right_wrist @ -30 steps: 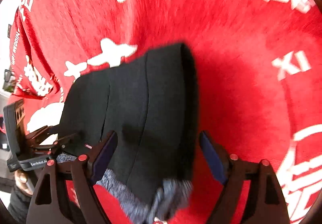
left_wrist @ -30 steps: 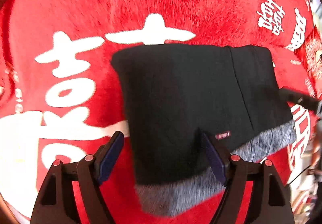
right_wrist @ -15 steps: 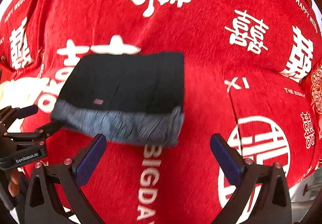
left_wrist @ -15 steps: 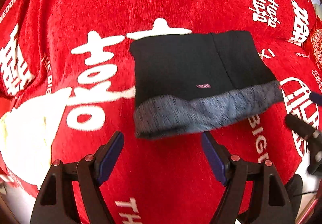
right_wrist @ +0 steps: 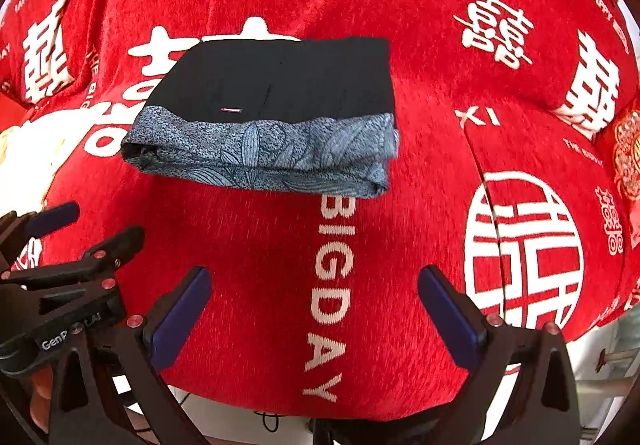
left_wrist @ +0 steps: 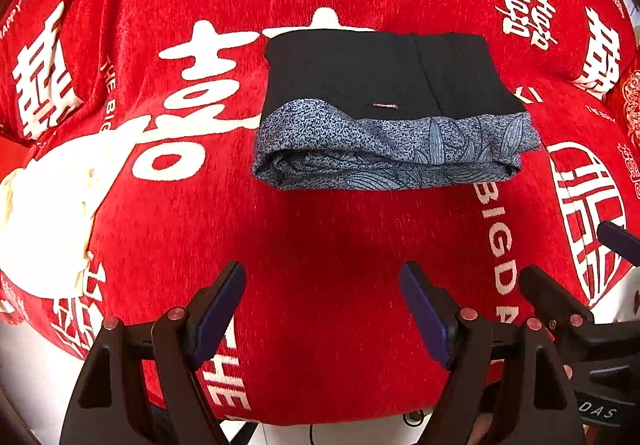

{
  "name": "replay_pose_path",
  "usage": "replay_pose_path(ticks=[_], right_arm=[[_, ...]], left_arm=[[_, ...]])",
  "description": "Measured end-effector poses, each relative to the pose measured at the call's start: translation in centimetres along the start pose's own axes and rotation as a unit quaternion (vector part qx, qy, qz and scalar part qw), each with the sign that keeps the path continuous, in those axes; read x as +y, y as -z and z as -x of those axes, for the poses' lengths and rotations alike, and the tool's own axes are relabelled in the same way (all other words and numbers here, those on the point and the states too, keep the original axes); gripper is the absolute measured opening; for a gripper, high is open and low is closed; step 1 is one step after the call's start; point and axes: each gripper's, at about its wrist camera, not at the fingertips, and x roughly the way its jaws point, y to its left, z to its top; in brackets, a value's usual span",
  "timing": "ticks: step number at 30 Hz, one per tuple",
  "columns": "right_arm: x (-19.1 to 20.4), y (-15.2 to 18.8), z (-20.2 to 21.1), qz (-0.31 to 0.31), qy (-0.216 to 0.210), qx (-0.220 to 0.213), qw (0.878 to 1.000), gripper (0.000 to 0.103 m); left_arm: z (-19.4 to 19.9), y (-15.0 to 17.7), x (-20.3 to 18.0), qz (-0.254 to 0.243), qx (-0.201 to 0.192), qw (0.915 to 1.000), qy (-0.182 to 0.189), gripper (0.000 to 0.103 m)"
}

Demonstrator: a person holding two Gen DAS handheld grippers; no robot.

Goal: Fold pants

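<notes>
The pants [left_wrist: 384, 101] lie folded into a compact rectangle on the red cloth, black on top with a blue-grey leaf-patterned layer along the near edge. They also show in the right wrist view [right_wrist: 272, 113]. My left gripper [left_wrist: 322, 301] is open and empty, well short of the pants near the table's front edge. My right gripper [right_wrist: 312, 305] is open and empty, also back near the front edge. The right gripper shows at the right edge of the left wrist view [left_wrist: 576, 285]. The left gripper shows at the left of the right wrist view [right_wrist: 68, 245].
A red tablecloth [left_wrist: 320, 237] with white characters and "BIG DAY" lettering covers the table [right_wrist: 400, 385]. A cream-white patch [left_wrist: 44, 213] sits at the left. The table's front edge runs just under both grippers.
Both grippers have pulled back from the pants toward the front edge and are now clear of them. The folded pants stay in place.
</notes>
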Motion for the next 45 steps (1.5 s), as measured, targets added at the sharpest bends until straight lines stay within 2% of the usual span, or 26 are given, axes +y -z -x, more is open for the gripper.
replay_pose_path(ticks=[3, 14, 25, 26, 28, 31, 45], right_arm=[[0.0, 0.4, 0.2, -0.002, 0.000, 0.000, 1.000, 0.103], [0.1, 1.4, 0.7, -0.009, 0.017, -0.013, 1.000, 0.103], [-0.1, 0.8, 2.1, -0.021, 0.023, -0.047, 0.998, 0.103], [-0.1, 0.8, 2.3, -0.021, 0.024, -0.052, 0.998, 0.103], [0.0, 0.8, 2.6, -0.022, 0.027, -0.061, 0.998, 0.103], [-0.2, 0.9, 2.9, -0.024, 0.031, -0.071, 0.997, 0.103], [-0.4, 1.2, 2.9, -0.031, 0.025, -0.074, 0.996, 0.103]], left_arm=[[0.6, 0.5, -0.3, -0.005, -0.010, 0.9999, -0.010, 0.081], [1.9, 1.8, -0.1, 0.006, -0.029, 0.9995, -0.005, 0.081], [4.1, 1.4, 0.2, 0.011, -0.084, 0.9964, -0.006, 0.081], [4.3, 1.5, 0.2, 0.012, -0.091, 0.9958, -0.008, 0.082], [4.5, 1.6, 0.3, 0.019, -0.100, 0.9942, -0.033, 0.095], [5.0, 1.7, 0.3, 0.019, -0.116, 0.9921, -0.043, 0.097], [4.6, 1.7, 0.4, 0.019, -0.111, 0.9930, -0.035, 0.097]])
